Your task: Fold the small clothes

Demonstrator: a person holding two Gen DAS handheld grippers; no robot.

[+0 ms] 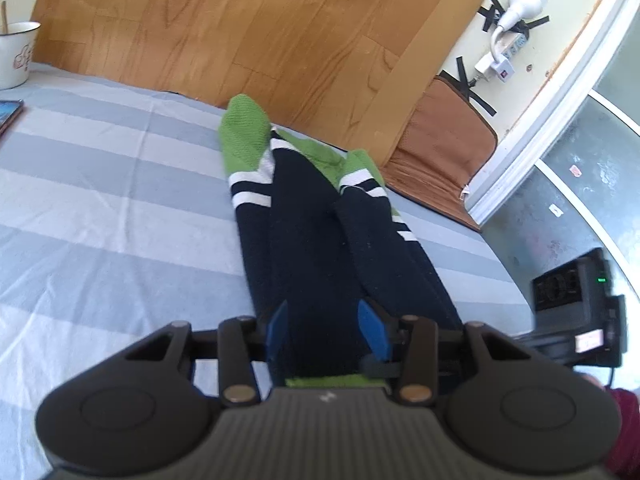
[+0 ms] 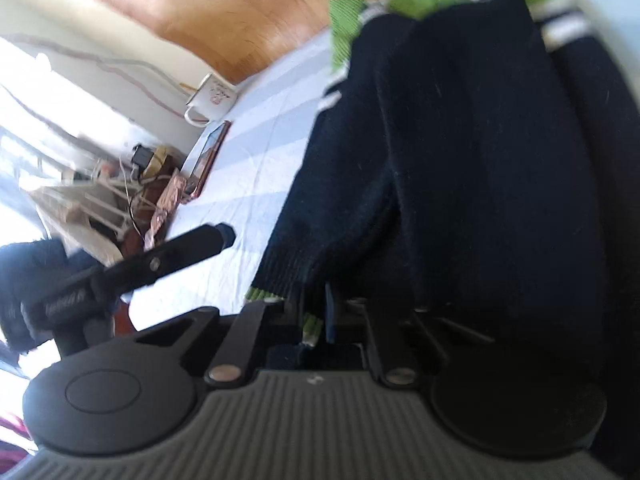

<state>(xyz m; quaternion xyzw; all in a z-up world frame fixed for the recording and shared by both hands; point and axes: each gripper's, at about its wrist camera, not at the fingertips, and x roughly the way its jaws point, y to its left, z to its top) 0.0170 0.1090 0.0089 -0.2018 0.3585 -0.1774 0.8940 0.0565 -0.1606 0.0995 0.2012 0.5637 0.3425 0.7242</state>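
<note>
A small navy sweater [image 1: 320,248] with green shoulders and white stripes lies on the striped bedsheet [image 1: 100,200], folded lengthwise. My left gripper [image 1: 326,320] has its blue pads either side of the sweater's near end and grips it. In the right wrist view the sweater [image 2: 460,160] fills the frame, blurred and close. My right gripper [image 2: 316,312] is closed on the sweater's hem, where a green edge [image 2: 312,324] shows between the fingers.
A white enamel mug [image 1: 16,56] and a phone [image 1: 8,114] lie at the sheet's left edge. Wood floor [image 1: 240,32] and a brown cushion [image 1: 440,148] lie beyond. A black device [image 1: 576,300] sits at right. A black tripod leg [image 2: 180,252] and clutter [image 2: 132,184] stand beside the bed.
</note>
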